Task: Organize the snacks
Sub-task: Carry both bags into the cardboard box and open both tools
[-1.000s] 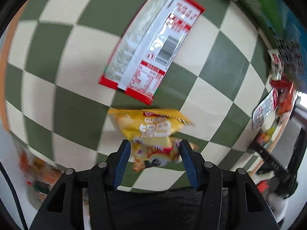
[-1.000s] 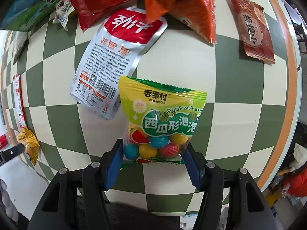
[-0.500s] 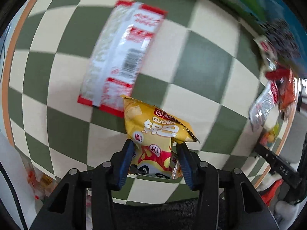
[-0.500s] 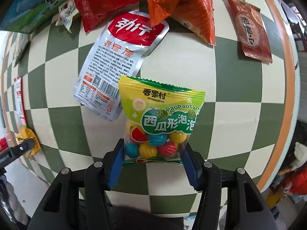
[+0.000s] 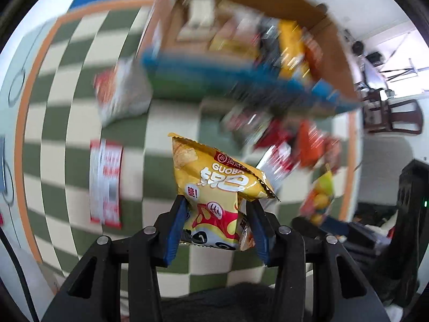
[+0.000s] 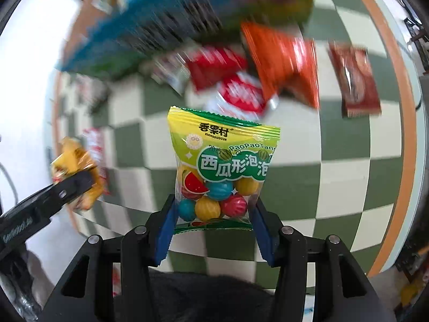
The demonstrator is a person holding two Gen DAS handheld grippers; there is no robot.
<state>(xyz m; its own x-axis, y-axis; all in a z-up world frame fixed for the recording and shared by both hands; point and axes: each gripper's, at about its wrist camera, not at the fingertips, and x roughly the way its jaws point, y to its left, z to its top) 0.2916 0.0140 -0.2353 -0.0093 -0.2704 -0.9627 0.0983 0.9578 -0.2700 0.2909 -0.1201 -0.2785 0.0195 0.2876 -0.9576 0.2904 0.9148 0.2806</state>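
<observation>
My left gripper (image 5: pixel 217 214) is shut on a yellow rice-crisp bag (image 5: pixel 214 177), held upright and lifted off the green-and-cream checked tablecloth (image 5: pixel 150 166). The jaws of my right gripper (image 6: pixel 213 209) are closing on a green-and-yellow bag of watermelon gum balls (image 6: pixel 222 155); its blue pads press the bag's lower sides, and it hangs above the cloth. The right wrist view also catches the left gripper (image 6: pixel 72 185) with the yellow bag (image 6: pixel 72 155) at the left edge. In the left wrist view the gum bag (image 5: pixel 320 198) shows blurred at the right.
A blue-and-green carton (image 5: pixel 214 80) lies across the far side, with an open cardboard box (image 5: pixel 268 0) of snacks behind it. Loose on the cloth lie an orange bag (image 6: pixel 284 59), a red-brown packet (image 6: pixel 354 77), a red-and-white pouch (image 6: pixel 241 94) and a long red-white packet (image 5: pixel 106 182).
Both grippers have risen off the table with their bags, and both views now tilt up toward the carton and cardboard box. The left gripper tightened on the yellow bag and swung around.
</observation>
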